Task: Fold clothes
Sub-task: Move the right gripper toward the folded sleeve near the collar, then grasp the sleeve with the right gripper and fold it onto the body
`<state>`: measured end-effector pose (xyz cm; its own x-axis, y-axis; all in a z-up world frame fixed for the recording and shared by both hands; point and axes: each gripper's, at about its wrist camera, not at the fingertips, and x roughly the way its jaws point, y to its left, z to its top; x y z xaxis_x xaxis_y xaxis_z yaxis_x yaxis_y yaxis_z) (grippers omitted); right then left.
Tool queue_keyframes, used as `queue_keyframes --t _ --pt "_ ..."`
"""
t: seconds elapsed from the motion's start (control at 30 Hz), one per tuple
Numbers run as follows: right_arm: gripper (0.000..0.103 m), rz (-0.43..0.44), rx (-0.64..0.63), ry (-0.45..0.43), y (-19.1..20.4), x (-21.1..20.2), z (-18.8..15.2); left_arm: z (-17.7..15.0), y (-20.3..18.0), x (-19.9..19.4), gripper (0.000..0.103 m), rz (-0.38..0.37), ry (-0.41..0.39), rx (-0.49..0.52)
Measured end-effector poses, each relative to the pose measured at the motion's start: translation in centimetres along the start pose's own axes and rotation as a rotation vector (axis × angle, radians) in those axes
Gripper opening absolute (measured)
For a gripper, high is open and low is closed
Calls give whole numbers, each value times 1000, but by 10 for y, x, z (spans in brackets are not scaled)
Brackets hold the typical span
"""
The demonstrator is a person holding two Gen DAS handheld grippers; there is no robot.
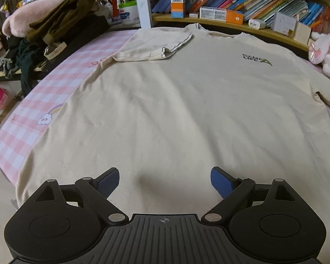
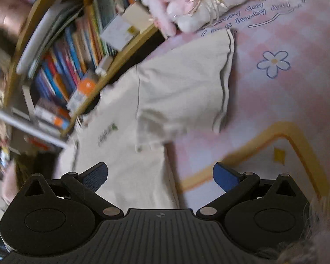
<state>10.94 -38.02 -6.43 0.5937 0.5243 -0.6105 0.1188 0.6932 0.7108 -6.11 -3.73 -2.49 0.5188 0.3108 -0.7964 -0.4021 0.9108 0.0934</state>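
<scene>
A cream T-shirt (image 1: 176, 101) lies flat, front up, on a pink checked mat (image 1: 55, 83), with a small dark logo (image 1: 256, 59) on its chest. Its left sleeve (image 1: 156, 46) is folded in over the body. My left gripper (image 1: 165, 181) hovers over the shirt's lower part, jaws open with nothing between them. In the blurred right wrist view the T-shirt (image 2: 125, 165) shows its right sleeve (image 2: 182, 88) spread out on the mat (image 2: 286, 101). My right gripper (image 2: 160, 176) is open and empty, above the shirt's side edge below that sleeve.
A low wooden shelf (image 1: 231, 25) packed with books and boxes runs along the far edge. Plush toys (image 1: 325, 50) sit at the far right. A heap of dark clothes (image 1: 61, 22) and a pink plush lie on a black board at the far left.
</scene>
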Motion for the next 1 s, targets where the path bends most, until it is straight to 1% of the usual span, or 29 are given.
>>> queue_keyframes --t 0.2,0.3,0.33,0.4,0.47,0.5,0.53,0.57,0.6,0.63,0.67,0.7,0.73,0.77,0.83,0.9,1.0 --pt "103 147 273 -32 -32 10 30 1 -2 -1 92 29 16 16" --pt "103 149 385 -43 -40 12 41 1 -2 0 92 35 23 19" --pt "101 146 412 -44 -42 13 44 1 -2 0 92 35 25 20" --pt "100 123 429 -49 -44 14 50 1 -2 1 92 32 23 23" --pt "94 93 416 -52 -43 15 56 2 -1 1 92 28 22 25" --pt "83 70 403 -52 -43 15 59 2 -1 2 92 26 22 25" --pt "69 49 398 -48 -42 17 61 2 0 2 92 23 22 25" --pt "61 25 398 -39 -42 18 63 2 0 2 92 21 21 25" --pt "47 3 399 -32 -43 20 64 2 1 2 92 20 21 23" --pt "37 -17 396 -32 -43 21 64 1 3 3 92 18 21 21" --pt "31 -38 394 -33 -43 22 65 1 4 3 92 19 22 18" --pt "16 -64 383 -37 -43 22 64 0 6 3 92 19 23 13" --pt "13 -96 359 -49 -40 22 65 0 9 3 92 20 24 8" --pt "12 -129 335 -61 -37 22 66 -1 13 3 92 24 26 -1" --pt "10 -181 221 -114 -18 19 69 -3 21 4 92 31 29 -19" --pt "9 -224 2 -170 22 23 75 -4 29 4 92 39 32 -37" --pt "9 -231 -449 -176 97 48 59 -7 45 5 92 62 37 -78"
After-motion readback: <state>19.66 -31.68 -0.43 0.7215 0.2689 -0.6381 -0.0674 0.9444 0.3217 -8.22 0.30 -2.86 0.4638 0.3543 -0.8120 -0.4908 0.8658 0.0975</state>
